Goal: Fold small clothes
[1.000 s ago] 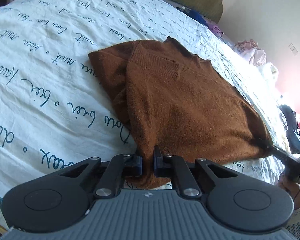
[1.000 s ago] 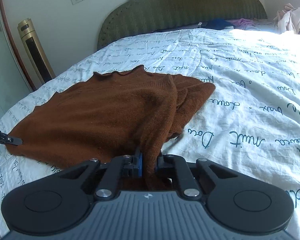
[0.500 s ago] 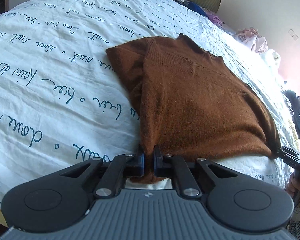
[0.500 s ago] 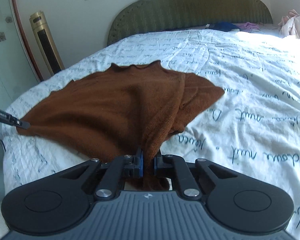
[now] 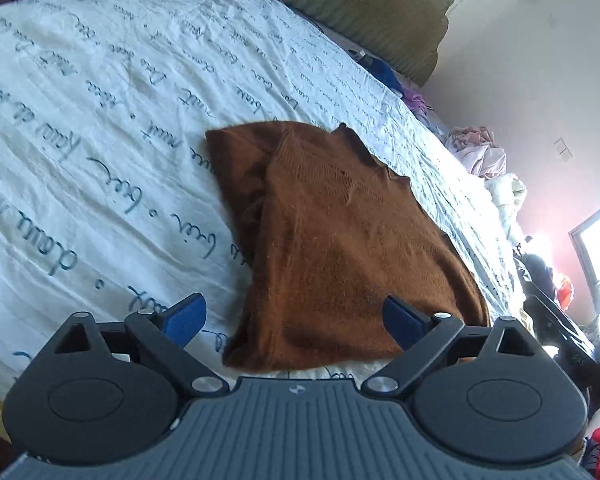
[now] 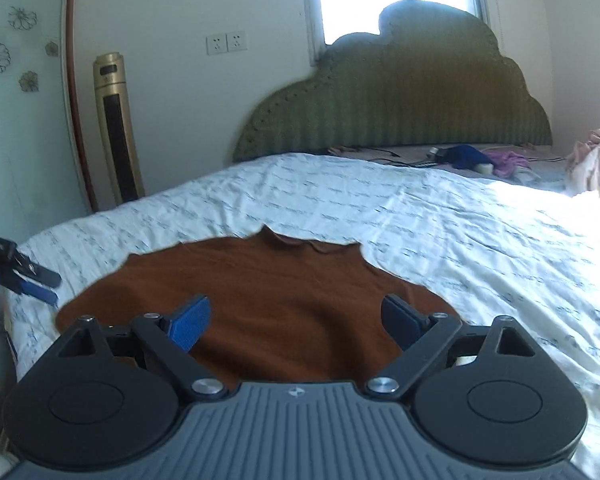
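White bedding (image 5: pixel 100 152) printed with blue handwriting covers the bed, and over its near edge both tongs are opening, the left gripper (image 5: pixel 294 316) and the right gripper (image 6: pixel 296 320) each with blue pads spread wide and nothing pinched between them. Beyond their fingers the brown sweater (image 5: pixel 340 240) lies flat on the bedding, one side folded over, collar toward the green headboard (image 6: pixel 400 112); a gold tower fan (image 6: pixel 116 128) stands by the wall.
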`<state>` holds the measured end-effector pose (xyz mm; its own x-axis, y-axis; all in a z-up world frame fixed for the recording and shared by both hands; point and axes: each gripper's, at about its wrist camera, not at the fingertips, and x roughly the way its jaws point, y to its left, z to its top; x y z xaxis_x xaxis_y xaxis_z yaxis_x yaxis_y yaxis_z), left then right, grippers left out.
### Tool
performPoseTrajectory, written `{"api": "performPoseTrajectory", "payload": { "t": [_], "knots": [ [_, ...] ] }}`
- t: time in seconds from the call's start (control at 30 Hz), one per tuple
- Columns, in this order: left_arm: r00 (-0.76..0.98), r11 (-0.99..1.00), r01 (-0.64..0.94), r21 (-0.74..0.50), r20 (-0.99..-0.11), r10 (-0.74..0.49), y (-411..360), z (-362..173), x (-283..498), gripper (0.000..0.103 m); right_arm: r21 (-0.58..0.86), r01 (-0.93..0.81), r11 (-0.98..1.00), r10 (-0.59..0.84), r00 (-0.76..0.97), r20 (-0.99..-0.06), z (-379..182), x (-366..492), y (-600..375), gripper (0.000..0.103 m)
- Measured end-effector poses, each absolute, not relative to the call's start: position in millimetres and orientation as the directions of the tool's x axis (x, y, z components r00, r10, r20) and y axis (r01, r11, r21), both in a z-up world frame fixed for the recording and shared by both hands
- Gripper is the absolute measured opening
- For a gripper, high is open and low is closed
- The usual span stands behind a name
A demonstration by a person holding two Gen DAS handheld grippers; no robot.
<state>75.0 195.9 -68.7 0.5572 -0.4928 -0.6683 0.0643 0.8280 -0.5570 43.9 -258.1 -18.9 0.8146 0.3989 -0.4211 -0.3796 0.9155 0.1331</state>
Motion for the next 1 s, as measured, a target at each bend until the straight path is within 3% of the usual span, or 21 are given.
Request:
{"api": "performPoseTrajectory", "payload": {
  "t": [0.27,0.47,0.67,1.0],
  "knots": [
    [0.533,0.826,0.016,-0.563,-0.694,-0.484,180,-90,83,0.101,0.301,-0.443,0.844,0.534,0.745,-0.401,-23,86,-185,0.093],
    [0.532,0.839,0.02,-0.543,-0.705,-0.469,160,-85,86,0.102,0.48,-0.376,0.792,0.58,0.709,-0.401,-26,117,-169,0.094],
    [0.532,0.86,0.042,-0.509,-0.717,-0.45,147,-89,85,0.102,0.514,-0.311,0.8,0.563,0.686,-0.461,-30,131,-156,0.094],
    [0.558,0.851,0.06,-0.522,-0.69,-0.462,151,-94,78,0.103,0.325,-0.359,0.875,0.483,0.695,-0.533,-20,134,-107,0.094]
  ]
}}
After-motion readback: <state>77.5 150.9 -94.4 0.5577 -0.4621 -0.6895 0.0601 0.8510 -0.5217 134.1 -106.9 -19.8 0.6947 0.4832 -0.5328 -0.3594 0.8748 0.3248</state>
